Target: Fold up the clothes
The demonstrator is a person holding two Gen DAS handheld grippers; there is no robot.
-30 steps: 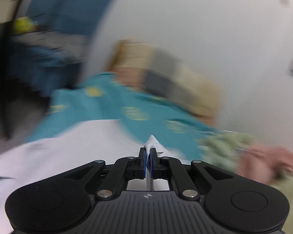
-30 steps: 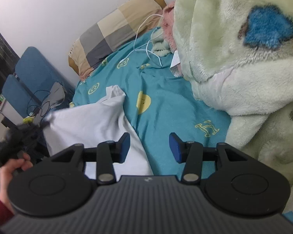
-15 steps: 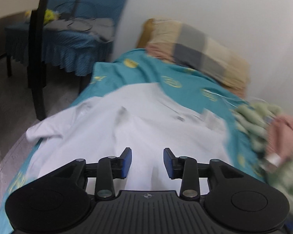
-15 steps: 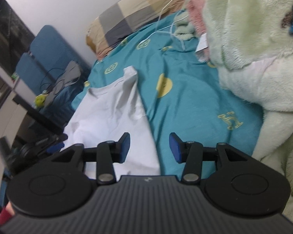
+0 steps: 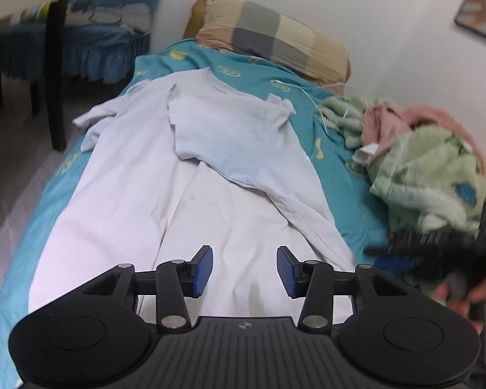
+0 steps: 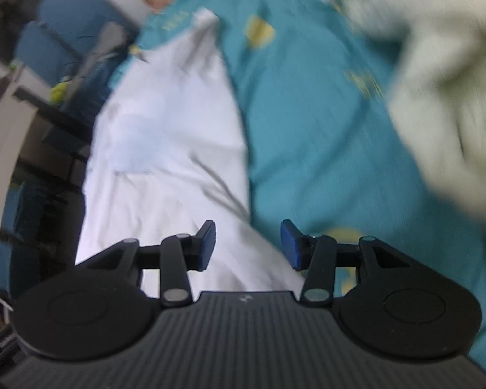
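Note:
A white shirt (image 5: 184, 175) lies spread along the teal bed sheet (image 5: 333, 149), with one sleeve folded across its upper part. My left gripper (image 5: 244, 270) is open and empty just above the shirt's near hem. My right gripper (image 6: 248, 248) is open and empty over the shirt's right edge (image 6: 178, 149), where it meets the teal sheet (image 6: 307, 123); that view is blurred. The right gripper also shows blurred at the right edge of the left wrist view (image 5: 437, 243).
A checked pillow (image 5: 272, 39) lies at the head of the bed. A heap of green and pink fleece blankets (image 5: 424, 162) fills the right side. A white cable (image 5: 311, 97) runs over the sheet. A dark chair (image 5: 55, 58) and blue seats stand left of the bed.
My left gripper let go of the shirt, opened and drew back to the near hem. The shirt now lies flat with a sleeve folded over. My right gripper has swung down toward the shirt's right edge.

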